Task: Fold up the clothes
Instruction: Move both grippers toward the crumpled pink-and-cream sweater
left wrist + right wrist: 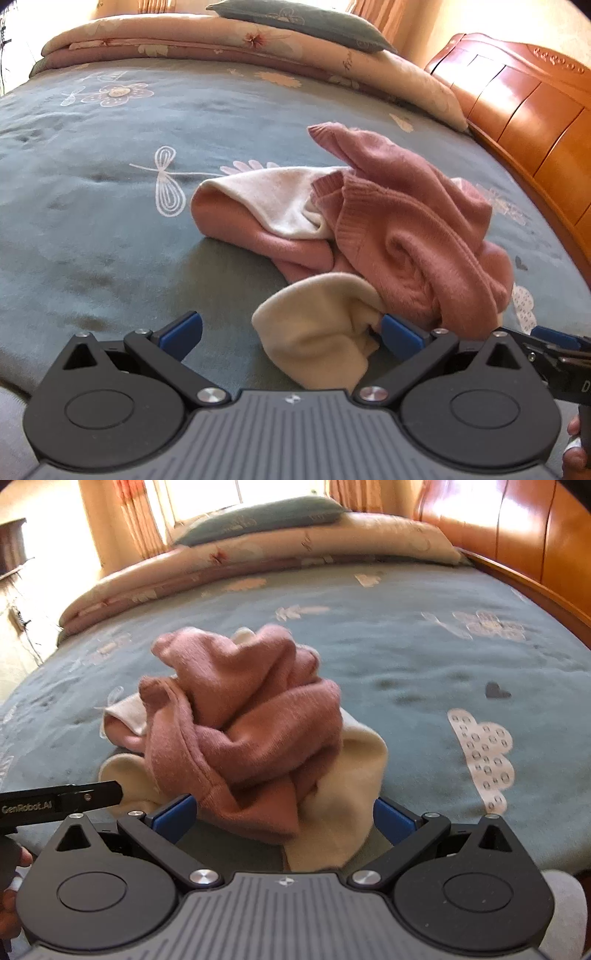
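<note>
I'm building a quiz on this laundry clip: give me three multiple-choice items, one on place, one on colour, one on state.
1. Where does the crumpled garment lie?
A. on the bed
B. on a chair
C. on the floor

2. What colours is the garment?
A. blue and white
B. pink and cream
C. all black

3. How is the left hand-held gripper?
A. shut on a pillow
B. shut on nothing
C. open

Key: 1 A, it rests on the blue-grey bedspread; 2 B, pink knit with cream parts; 3 C, its blue fingers stand wide apart, a cream end of the garment between them.
</note>
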`<state>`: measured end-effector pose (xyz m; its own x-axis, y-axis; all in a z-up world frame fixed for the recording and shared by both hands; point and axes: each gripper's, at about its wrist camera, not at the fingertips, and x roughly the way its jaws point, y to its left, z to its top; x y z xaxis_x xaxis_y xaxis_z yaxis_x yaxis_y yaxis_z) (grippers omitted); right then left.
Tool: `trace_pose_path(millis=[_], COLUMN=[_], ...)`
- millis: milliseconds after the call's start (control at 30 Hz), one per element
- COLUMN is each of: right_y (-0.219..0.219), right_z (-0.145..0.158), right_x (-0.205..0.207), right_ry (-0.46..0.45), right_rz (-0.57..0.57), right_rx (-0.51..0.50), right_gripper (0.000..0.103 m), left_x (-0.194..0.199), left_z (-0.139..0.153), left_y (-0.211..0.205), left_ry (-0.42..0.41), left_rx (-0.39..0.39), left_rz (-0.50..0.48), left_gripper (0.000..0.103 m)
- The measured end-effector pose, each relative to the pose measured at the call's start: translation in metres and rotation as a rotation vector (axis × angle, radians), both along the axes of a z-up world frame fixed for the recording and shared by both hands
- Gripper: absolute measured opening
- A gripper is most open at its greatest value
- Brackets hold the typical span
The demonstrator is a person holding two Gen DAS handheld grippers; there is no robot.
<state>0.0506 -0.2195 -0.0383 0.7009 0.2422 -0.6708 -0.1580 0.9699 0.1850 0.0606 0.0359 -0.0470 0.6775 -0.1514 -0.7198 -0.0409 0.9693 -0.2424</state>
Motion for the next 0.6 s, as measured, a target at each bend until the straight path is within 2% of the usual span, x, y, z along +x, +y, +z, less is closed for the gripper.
trace_pose_path(millis=[100, 200, 233, 433, 600], right_y=[0.001, 0.004, 0.005, 0.001, 0.002], right_z=[0.002, 0.003, 0.003, 0.007, 0.006], right_x=[0.000, 0.001, 0.001, 0.000, 0.000], right_ry=[-0.047, -0.055, -0.056, -0.080, -0.069], right_rz=[0.039, 0.093, 0.111, 0.144, 0.166], right_rx=[-0.004, -0.018, -0.020, 0.012, 0.019], right_gripper=[0.102, 0.091, 0.090, 0.090, 0.090], left_x=[0.002, 0.002, 0.002, 0.004, 0.002], left_z=[-0.002, -0.003, -0.004, -0.006, -0.007], left_y=[0.003, 0.006, 0.008, 0.016, 0.017], left_ry=[-0.006, -0.036, -0.034, -0.009, -0.029], left_rx=[0.000, 0.036, 0.044, 0.046, 0.019], left_rz=[0.013, 0.009, 0.006, 0.035, 0.005], left_gripper=[0.102, 0.102, 0.102, 0.102, 0.102])
